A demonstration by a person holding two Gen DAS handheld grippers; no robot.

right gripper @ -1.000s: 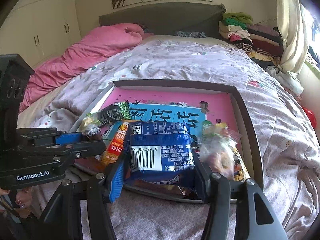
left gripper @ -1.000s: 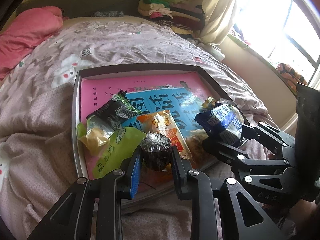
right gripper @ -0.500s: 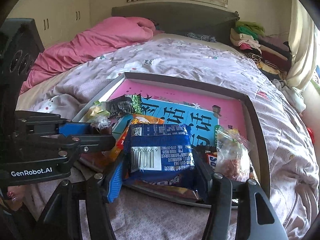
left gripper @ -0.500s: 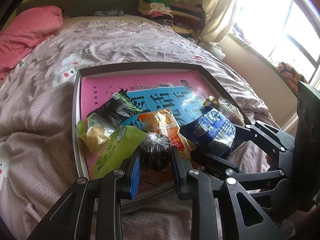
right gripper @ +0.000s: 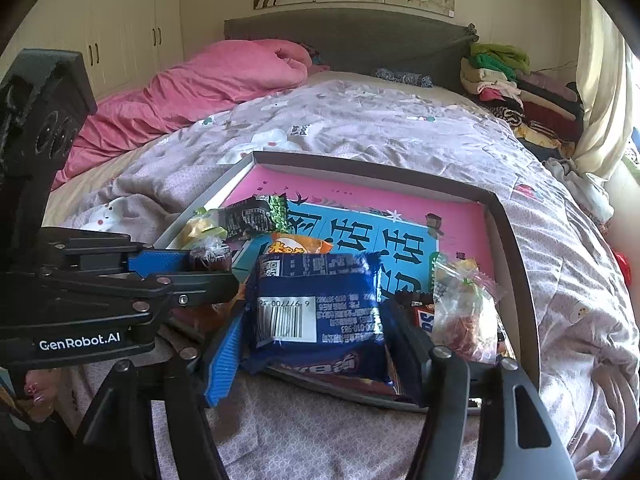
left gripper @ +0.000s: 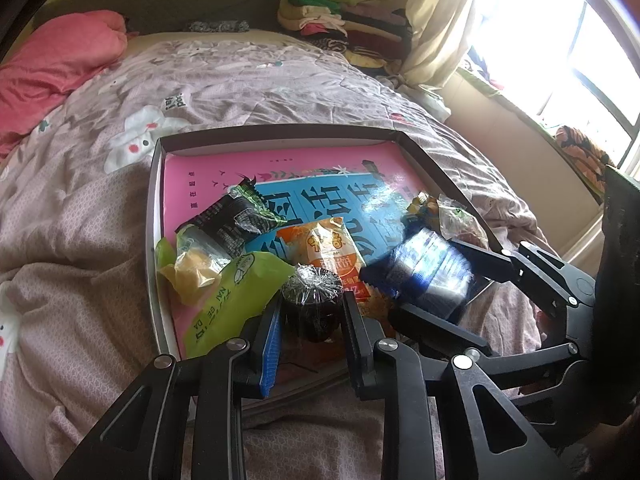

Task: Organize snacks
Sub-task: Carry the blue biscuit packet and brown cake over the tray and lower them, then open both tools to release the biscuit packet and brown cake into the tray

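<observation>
My left gripper (left gripper: 312, 312) is shut on a small dark round snack in clear wrap (left gripper: 314, 300), held just above the near edge of a dark-rimmed tray (left gripper: 280, 134) on the bed. My right gripper (right gripper: 316, 344) is opening; a blue snack packet (right gripper: 316, 304) lies between its jaws, resting on the tray's near edge with the pads off it. In the left wrist view that packet (left gripper: 428, 276) is blurred. Beside it sits a clear bag of sweets (right gripper: 464, 316). The left gripper (right gripper: 212, 268) with its snack (right gripper: 210, 256) shows at the left of the right wrist view.
The tray holds a pink and blue book (left gripper: 280, 168), a green packet (left gripper: 236, 296), a black packet (left gripper: 236, 220), an orange packet (left gripper: 328, 248) and a yellow wrapped cake (left gripper: 192, 268). A pink duvet (right gripper: 200, 92) and folded clothes (right gripper: 520, 88) lie at the bed's head.
My right gripper carried the blue packet left toward the left gripper and down onto the tray's near edge, and its jaws spread apart. The left gripper and its snack stayed still.
</observation>
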